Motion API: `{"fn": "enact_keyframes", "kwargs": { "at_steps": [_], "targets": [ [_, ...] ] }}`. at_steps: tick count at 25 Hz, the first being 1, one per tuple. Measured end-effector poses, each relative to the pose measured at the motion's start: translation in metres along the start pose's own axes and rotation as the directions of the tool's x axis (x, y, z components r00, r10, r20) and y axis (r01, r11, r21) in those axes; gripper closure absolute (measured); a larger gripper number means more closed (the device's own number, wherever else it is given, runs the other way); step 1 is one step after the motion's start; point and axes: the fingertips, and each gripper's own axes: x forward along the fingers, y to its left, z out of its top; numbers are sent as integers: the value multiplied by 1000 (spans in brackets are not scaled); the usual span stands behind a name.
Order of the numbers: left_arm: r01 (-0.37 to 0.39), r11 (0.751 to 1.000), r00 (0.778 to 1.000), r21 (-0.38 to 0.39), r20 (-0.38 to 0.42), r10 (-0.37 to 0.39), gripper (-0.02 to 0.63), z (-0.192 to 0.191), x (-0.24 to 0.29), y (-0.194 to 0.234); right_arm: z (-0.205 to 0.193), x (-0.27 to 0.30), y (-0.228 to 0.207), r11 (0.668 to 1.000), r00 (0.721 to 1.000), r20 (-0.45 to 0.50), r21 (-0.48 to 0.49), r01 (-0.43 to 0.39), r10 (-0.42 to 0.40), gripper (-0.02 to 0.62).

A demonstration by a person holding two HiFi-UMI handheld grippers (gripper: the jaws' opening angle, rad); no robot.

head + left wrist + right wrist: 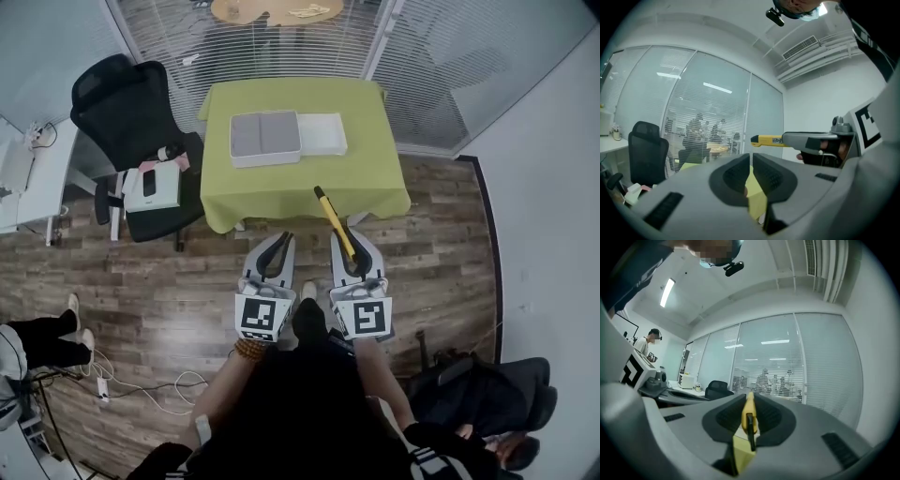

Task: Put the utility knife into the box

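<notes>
A yellow utility knife (333, 217) sticks out forward from my right gripper (351, 246), which is shut on its handle above the wooden floor, just short of the green-covered table (300, 183). In the right gripper view the knife (749, 411) stands edge-on between the pads. On the table lies an open white box (265, 137) with a grey inside, its white lid (323, 133) beside it on the right. My left gripper (279, 244) hangs level with the right one, shut with nothing between its pads. In the left gripper view (751, 159) the knife (766, 139) shows off to the right.
A black office chair (141, 131) with a white item on its seat (153, 187) stands left of the table. Glass partitions with blinds run behind the table. A white desk (28, 178) is at far left, a person's feet (75, 323) and cables on the floor, a dark bag (487, 394) at lower right.
</notes>
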Motion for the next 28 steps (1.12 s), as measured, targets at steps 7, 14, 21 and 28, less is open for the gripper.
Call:
{"fn": "enact_keyframes", "kwargs": {
  "at_steps": [7, 14, 21, 28],
  "targets": [
    [5, 1000, 1000, -2, -9, -5, 577, -5, 44, -6, -12, 15, -41, 1000, 1000, 3, -17, 8, -8, 545],
    [-4, 1000, 999, 10, 35, 3, 577, 12, 102, -12, -9, 39, -91, 999, 1000, 24, -32, -6, 7, 545],
    [-37, 999, 997, 35, 69, 34, 577, 20, 154, -20, -9, 62, -129, 997, 997, 35, -36, -70, 71, 545],
    [-62, 996, 997, 61, 38, 60, 577, 8, 166, -17, -16, 67, -146, 996, 995, 33, 13, -91, 90, 545]
  ]
}}
